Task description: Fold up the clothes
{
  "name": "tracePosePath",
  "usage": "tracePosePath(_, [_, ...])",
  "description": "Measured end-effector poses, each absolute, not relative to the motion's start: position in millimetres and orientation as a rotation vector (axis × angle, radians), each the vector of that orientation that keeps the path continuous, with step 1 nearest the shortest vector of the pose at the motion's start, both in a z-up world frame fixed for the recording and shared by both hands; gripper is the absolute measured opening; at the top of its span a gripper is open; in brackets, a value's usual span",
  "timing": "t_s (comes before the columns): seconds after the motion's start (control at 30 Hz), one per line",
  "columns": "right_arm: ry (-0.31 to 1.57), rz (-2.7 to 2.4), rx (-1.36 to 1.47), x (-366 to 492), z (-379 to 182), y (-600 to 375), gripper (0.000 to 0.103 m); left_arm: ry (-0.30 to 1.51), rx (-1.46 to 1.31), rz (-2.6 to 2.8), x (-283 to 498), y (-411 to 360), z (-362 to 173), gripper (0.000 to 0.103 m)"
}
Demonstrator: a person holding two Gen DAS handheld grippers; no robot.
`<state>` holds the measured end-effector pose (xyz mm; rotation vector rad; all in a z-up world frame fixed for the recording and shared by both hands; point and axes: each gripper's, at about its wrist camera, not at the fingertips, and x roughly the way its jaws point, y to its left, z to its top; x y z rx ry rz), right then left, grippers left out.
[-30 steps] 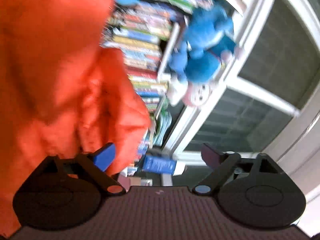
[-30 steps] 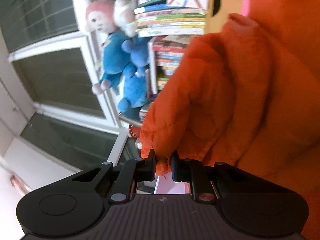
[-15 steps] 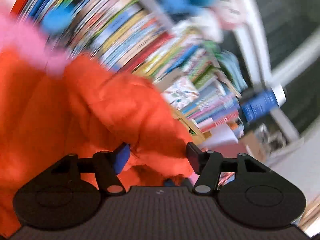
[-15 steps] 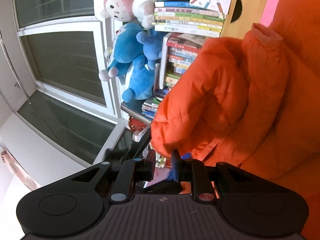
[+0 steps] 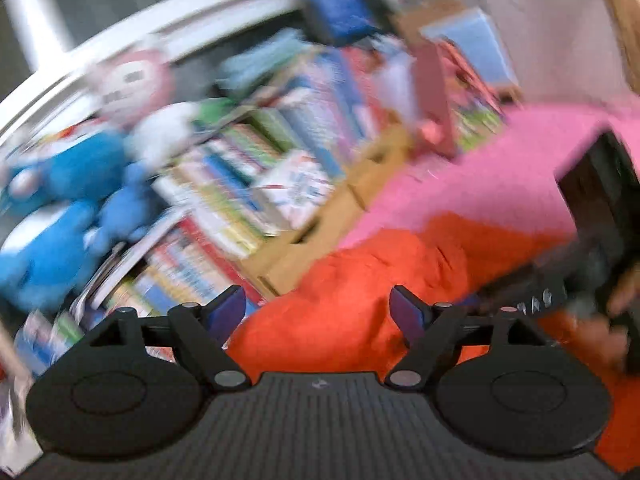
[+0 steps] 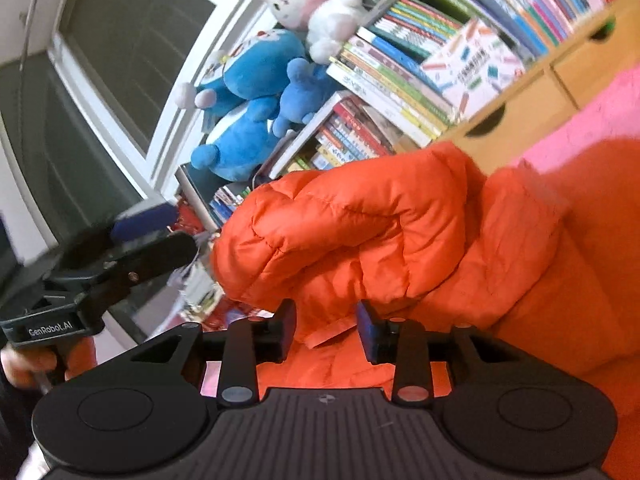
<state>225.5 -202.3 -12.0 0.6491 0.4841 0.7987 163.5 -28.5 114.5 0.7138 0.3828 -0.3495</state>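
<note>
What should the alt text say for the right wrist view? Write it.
The right claw is open over a puffy orange quilted jacket bunched on a pink surface. The left claw enters from the left; blue and pink plush toys and a crowded bookshelf stand behind.

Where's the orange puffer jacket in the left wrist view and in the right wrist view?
Left wrist: orange puffer jacket sits lower centre to right, blurred, ahead of the open left gripper.
Right wrist: it fills centre and right, bunched just above the open right gripper.
Shared landmark: the blue plush toy by the bookshelf.
</note>
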Motion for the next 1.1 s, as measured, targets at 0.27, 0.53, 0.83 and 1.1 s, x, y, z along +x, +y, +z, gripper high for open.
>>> tracePosePath(0.27, [0.455, 0.762, 0.542, 218.6, -9.5, -191.5, 0.04, 0.444, 0.843, -0.24, 202.9, -33.5, 79.1, 0.066])
tracePosePath(0.53, [0.392, 0.716, 0.445, 209.5, -5.8, -183.6, 0.049, 0.446, 0.65, -0.171, 207.1, -31.5, 85.0, 0.009])
tracePosePath(0.83, [0.24, 0.667, 0.098, 190.5, 15.7, -142.9, 0.03, 0.422, 0.5, -0.218, 182.1, -31.4, 110.3, 0.007])
tracePosePath(1.1, [0.501, 0.648, 0.366, 259.8, -8.8, -143.8, 0.03, 0.481, 0.462, -0.303, 162.4, -25.6, 99.9, 0.008])
